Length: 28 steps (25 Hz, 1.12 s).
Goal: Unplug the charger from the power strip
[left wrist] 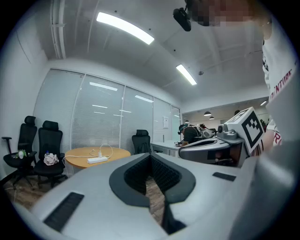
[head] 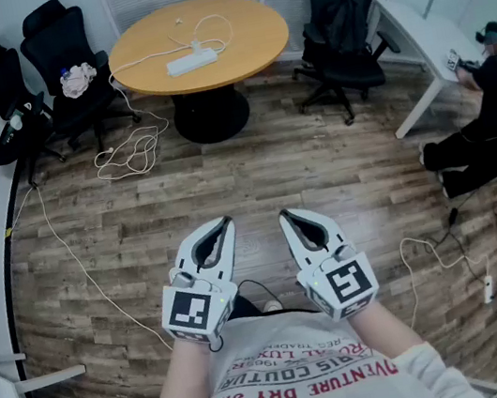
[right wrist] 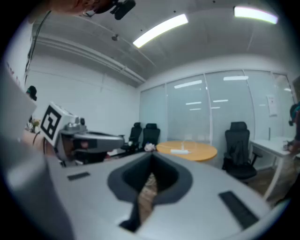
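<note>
Across the room, a white power strip [head: 192, 61] lies on the round wooden table [head: 250, 45]. A small white charger [head: 196, 46] is plugged into it, and its thin cable loops over the tabletop. Both grippers are held close to the person's body, well short of the table. The left gripper [head: 225, 221] and the right gripper [head: 285, 216] are shut with nothing between their jaws. The left gripper view shows the power strip [left wrist: 97, 160] beyond its gripper [left wrist: 151, 155]. In the right gripper view the power strip [right wrist: 180, 151] is small and far past the gripper [right wrist: 152, 156].
Black office chairs [head: 62, 59] stand left of the table and another chair [head: 339, 20] to its right. A white cable [head: 131, 154] lies coiled on the wood floor. At the right, a person [head: 491, 117] sits by a white desk [head: 426, 43].
</note>
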### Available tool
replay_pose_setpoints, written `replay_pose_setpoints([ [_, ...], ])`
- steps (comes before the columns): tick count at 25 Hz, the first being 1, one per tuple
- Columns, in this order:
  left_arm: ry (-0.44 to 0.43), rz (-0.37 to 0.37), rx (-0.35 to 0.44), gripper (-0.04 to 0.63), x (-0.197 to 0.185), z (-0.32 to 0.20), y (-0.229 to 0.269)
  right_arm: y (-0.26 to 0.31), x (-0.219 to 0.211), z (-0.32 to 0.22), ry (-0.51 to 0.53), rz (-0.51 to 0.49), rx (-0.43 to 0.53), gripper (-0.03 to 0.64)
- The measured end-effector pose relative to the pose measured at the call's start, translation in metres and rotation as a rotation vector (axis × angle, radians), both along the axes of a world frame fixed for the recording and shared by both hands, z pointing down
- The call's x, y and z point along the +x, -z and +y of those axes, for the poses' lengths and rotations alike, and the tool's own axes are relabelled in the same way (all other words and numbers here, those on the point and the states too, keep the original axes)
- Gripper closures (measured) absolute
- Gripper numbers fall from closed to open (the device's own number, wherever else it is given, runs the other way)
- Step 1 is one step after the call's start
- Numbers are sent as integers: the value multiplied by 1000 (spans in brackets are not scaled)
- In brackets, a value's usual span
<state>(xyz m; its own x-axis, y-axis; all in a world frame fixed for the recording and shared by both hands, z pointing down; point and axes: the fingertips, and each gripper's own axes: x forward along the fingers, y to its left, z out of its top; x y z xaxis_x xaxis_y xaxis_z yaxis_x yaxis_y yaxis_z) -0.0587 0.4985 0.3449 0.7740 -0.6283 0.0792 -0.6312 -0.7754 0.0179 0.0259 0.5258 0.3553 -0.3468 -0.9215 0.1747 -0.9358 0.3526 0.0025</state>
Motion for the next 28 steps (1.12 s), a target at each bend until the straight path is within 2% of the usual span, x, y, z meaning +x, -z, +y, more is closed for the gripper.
replay_pose_setpoints([
  [10,1,5,-6,561,3,-5,8,-4,5,-4,-42,2,-36,589],
  [15,-20,-10,-16,561,5,-18,-3,-13,8,-17,-42,-46,-21,589],
  [22,-32,-6,-28,561,2,-72,-7,-23,11,-71,-68,-64,-49,588],
  [28,-41,3,-55,561,-11,-159,-9,-24,-1,-151,-82,-58,-76,588],
])
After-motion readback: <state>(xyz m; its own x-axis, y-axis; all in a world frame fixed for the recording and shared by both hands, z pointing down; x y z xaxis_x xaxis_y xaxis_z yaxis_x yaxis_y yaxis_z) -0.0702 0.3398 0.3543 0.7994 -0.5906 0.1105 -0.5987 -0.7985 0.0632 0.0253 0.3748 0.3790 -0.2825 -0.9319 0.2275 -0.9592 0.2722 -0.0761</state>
